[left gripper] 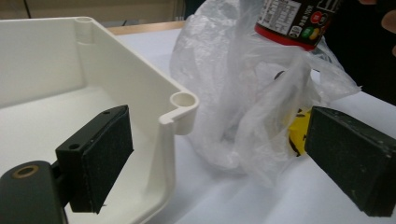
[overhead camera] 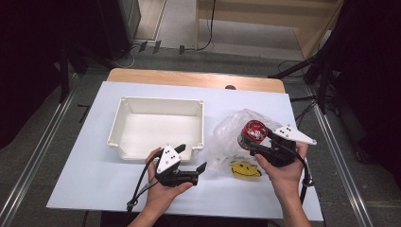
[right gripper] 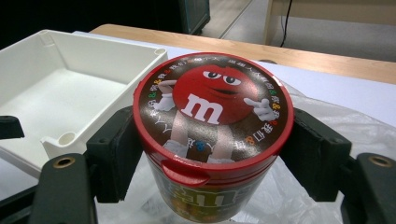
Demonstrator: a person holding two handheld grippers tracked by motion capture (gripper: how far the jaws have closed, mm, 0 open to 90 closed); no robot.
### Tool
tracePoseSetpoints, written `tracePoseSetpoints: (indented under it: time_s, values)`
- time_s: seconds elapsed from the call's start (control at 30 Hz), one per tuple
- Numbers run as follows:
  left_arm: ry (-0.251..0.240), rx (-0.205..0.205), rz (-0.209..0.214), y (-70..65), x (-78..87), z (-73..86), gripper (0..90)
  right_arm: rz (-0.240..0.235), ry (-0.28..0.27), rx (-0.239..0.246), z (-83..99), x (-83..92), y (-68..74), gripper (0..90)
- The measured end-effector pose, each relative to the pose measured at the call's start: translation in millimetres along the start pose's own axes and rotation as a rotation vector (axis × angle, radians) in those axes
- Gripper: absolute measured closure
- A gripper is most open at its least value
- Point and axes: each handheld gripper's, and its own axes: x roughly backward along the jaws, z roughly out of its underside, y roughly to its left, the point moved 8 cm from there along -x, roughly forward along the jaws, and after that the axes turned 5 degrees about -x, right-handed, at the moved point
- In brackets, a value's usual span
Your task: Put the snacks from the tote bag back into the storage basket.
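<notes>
Two grippers are working: the right gripper (right gripper: 212,154) is clamping the candy tub (right gripper: 212,135) above the plastic bag (overhead camera: 227,132); the left gripper (overhead camera: 191,163), jaws standing apart and empty, is hovering at the white tray's (overhead camera: 127,105) five o'clock.

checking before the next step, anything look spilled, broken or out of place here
Nothing spilled or damaged. The candy tub is upright with its lid on, clamped in the right gripper above the crumpled plastic bag. The white tray sits square and empty. The left gripper is open, holding nothing.
</notes>
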Motion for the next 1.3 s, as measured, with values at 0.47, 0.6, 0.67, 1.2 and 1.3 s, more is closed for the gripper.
tracePoseSetpoints:
  time_s: [0.47, 0.6, 0.67, 1.2, 1.3]
  values:
    - [-0.006, 0.014, -0.06, 34.9, 31.1, 9.8, 6.8, -0.018, -0.011, 0.01, -6.5, -2.7, 13.0, 26.1]
    - [-0.002, 0.016, -0.076, 45.3, 39.5, 14.9, 6.8, -0.022, -0.011, 0.015, -7.2, -6.2, 17.2, 26.1]
    - [-0.002, 0.022, -0.085, 50.4, 43.2, 17.3, 6.8, -0.026, -0.011, 0.017, -7.5, -7.5, 19.8, 26.1]
    - [-0.011, 0.025, -0.124, 76.7, 66.6, 25.7, 6.9, -0.048, 0.004, 0.042, -6.3, -22.9, 37.5, 26.1]
    - [-0.012, 0.021, -0.127, 79.3, 70.0, 26.0, 6.8, -0.052, 0.005, 0.044, -6.3, -24.8, 40.4, 26.1]
